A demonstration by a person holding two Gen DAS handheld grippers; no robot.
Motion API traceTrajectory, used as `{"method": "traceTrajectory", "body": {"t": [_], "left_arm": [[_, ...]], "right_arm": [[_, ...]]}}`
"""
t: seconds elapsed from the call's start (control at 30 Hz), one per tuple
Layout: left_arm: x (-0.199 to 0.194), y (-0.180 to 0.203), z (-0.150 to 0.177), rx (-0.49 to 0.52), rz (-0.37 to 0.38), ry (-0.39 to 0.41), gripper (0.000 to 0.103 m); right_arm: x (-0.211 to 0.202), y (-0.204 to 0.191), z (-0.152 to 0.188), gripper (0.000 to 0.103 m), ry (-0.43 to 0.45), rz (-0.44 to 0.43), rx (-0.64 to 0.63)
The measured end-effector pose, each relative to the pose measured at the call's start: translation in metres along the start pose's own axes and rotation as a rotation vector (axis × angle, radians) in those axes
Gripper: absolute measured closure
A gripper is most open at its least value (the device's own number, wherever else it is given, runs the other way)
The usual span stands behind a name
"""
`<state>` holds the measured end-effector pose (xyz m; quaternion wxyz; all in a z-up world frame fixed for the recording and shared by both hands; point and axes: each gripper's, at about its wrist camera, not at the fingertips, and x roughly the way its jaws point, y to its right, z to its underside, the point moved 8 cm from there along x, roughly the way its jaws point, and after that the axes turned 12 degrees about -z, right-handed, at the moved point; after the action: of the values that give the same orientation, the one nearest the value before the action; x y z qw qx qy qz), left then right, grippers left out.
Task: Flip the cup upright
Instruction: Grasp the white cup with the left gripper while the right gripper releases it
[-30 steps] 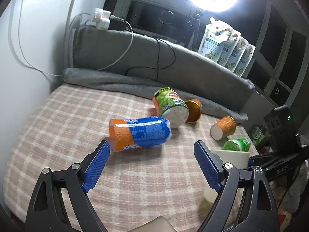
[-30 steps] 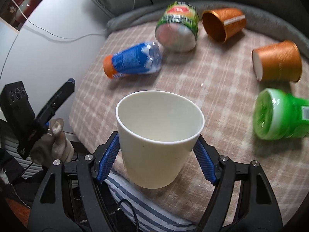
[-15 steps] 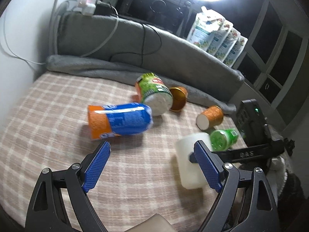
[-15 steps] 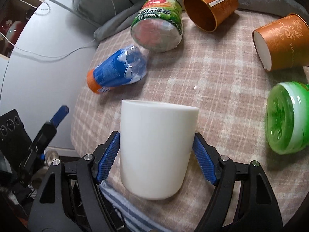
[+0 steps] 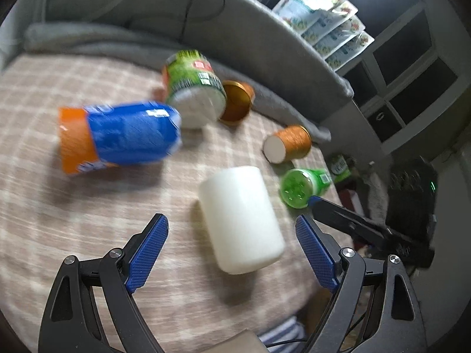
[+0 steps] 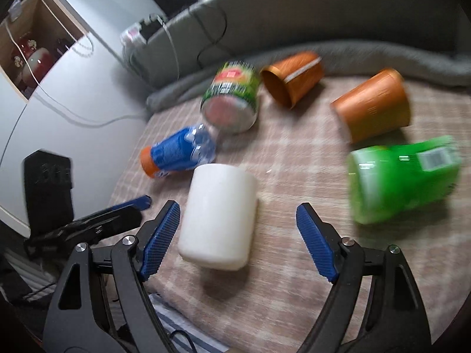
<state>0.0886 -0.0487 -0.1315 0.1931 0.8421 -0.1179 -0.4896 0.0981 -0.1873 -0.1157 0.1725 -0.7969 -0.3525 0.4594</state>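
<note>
The one white cup (image 6: 217, 216) stands on the checked blanket (image 6: 294, 264) near its front edge; whether its mouth is up I cannot tell, since both views are blurred. It sits between my right gripper (image 6: 235, 239)'s jaws, which are released and spread wide, the left blue pad just beside the cup wall and the right pad well apart from it. My left gripper (image 5: 232, 251) also has its jaws released, holding nothing, with the cup (image 5: 240, 217) ahead of and between its two pads, apart from both. Beyond the cup lie five other containers, all on their sides: one blue bottle with an orange cap (image 6: 176, 156) just behind it, one green-labelled jar (image 6: 232, 100) touching that bottle's base, two orange paper cups (image 6: 291, 81) (image 6: 374, 107) farther back, and one bright green bottle (image 6: 400, 182) to the right. A grey rolled blanket (image 6: 382, 56) runs along the back edge. In the left view, four printed pouches (image 5: 321, 26) lean in a row above it.
</note>
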Motion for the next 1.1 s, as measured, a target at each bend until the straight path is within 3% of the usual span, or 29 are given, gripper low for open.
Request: {"method": "traceTrajectory", "body": {"t": [0.43, 0.7, 0.97, 1.1], "left_arm": [[0.048, 0.003, -0.004, -0.171, 0.085, -0.181, 0.015], [0.057, 0.004, -0.009, -0.179, 0.070, -0.188, 0.017], [0.065, 0.004, -0.008, -0.158, 0.046, -0.200, 0.029], [0.064, 0.004, -0.008, -0.145, 0.031, -0.193, 0.030]], "right_arm": [[-0.062, 0.033, 0.018, 0.019, 0.138, 0.099, 0.068], [-0.061, 0.042, 0.023, 0.019, 0.139, 0.102, 0.093], [-0.063, 0.050, 0.023, 0.019, 0.147, 0.111, 0.114], [-0.064, 0.053, 0.023, 0.019, 0.149, 0.117, 0.125]]}}
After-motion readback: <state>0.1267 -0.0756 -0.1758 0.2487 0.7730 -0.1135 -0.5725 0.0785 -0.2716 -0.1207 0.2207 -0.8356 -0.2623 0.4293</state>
